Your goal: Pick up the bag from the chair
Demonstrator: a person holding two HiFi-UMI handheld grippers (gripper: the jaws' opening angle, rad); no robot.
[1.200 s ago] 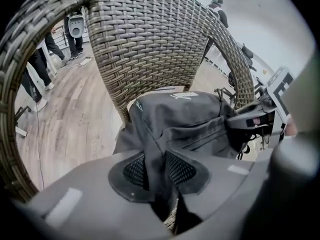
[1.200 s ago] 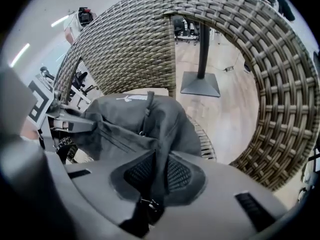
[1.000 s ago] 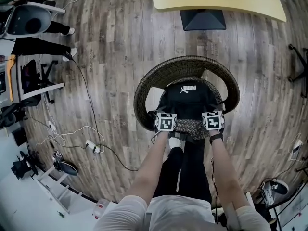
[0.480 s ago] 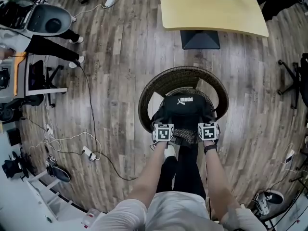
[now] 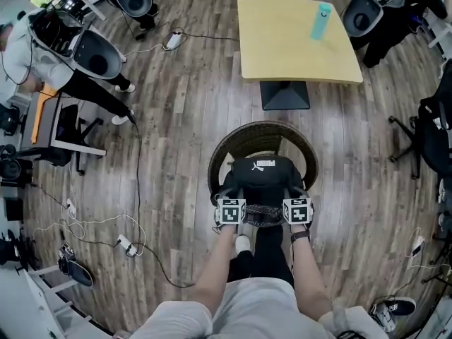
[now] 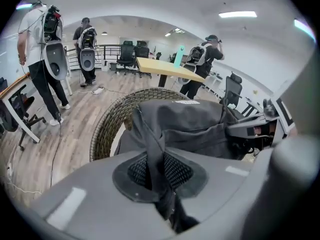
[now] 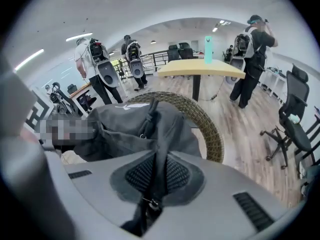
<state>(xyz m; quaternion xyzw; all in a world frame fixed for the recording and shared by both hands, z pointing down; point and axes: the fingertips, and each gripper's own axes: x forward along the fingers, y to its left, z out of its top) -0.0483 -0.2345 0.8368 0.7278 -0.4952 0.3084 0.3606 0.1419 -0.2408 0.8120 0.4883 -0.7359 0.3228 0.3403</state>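
A black backpack (image 5: 263, 179) with a white logo sits over the seat of a round wicker chair (image 5: 240, 136). My left gripper (image 5: 232, 196) is shut on a black strap (image 6: 152, 159) at the bag's left side. On the right side, my right gripper (image 5: 296, 196) is shut on another strap (image 7: 157, 169) with a small buckle. In the left gripper view the bag (image 6: 185, 124) bulges above the chair's woven rim (image 6: 107, 129). The right gripper view shows the bag (image 7: 130, 124) in front of the rim (image 7: 202, 119). Whether the bag's base touches the seat is hidden.
A yellow table (image 5: 293, 55) with a teal bottle (image 5: 322, 21) stands beyond the chair on a dark base (image 5: 284, 95). Cables (image 5: 134, 161) and a power strip (image 5: 126, 246) lie on the wood floor to the left. People with backpacks (image 5: 56, 41) and office chairs (image 5: 431, 133) stand around.
The head view has pulled back and shows more of the room. Both grippers have stayed shut on the straps, and the bag now stands higher against the chair's rim.
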